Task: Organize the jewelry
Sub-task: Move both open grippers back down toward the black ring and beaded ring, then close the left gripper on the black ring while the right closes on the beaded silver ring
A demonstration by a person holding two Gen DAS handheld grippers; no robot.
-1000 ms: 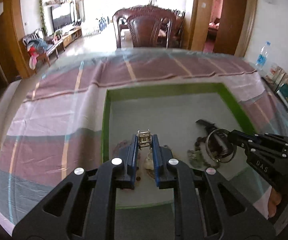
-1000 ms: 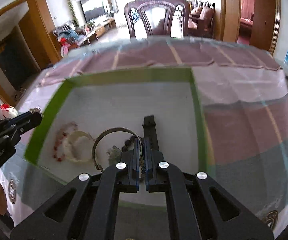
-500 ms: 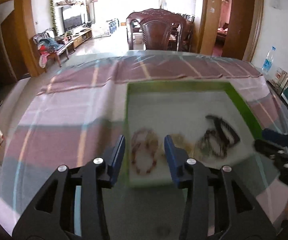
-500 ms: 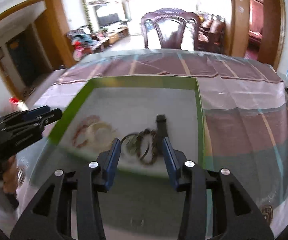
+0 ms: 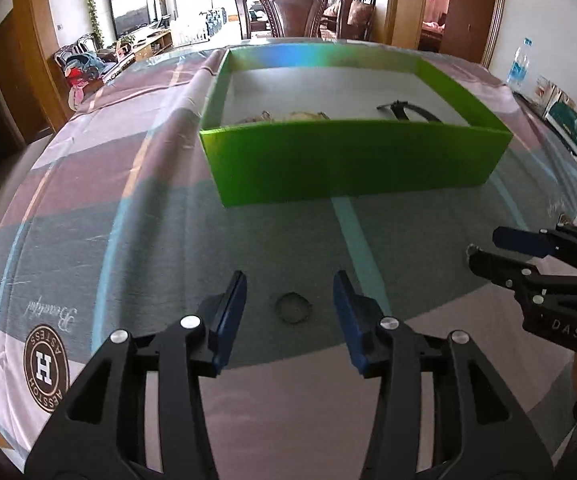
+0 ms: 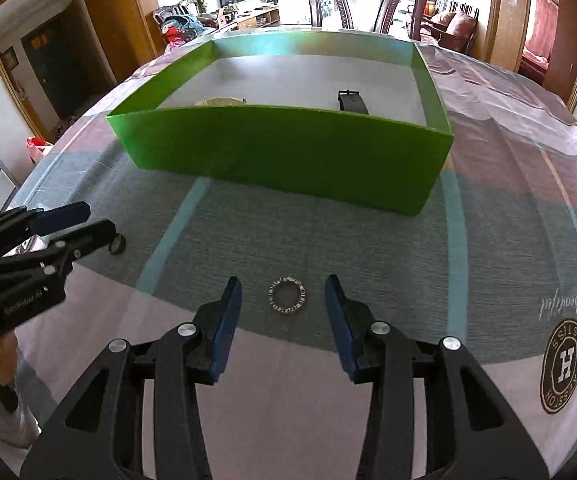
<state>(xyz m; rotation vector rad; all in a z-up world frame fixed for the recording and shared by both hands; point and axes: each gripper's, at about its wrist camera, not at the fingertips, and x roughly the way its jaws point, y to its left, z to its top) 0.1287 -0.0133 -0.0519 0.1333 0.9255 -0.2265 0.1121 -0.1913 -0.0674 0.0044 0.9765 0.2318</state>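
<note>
Silver ring lies between spread hand-held gripper fingers.

Worktop: woven checked cloth under a clear glossy sheet, glare at the far edge; printed round logo, flat matt ink. Green box: smooth card, matt to satin outside, pale matt lining, faint rainbow sheen on the far wall. Dark ring near the front edge: thin, dull, material unclear. Beaded ring: shiny silver metal, bumpy faceted surface. Left tool and right tool: matt black plastic frames, bright metal screw heads, blue matt pads that look rubbery. Black strap in the box: smooth, slight gloss. Chair: dark polished carved wood.
</note>
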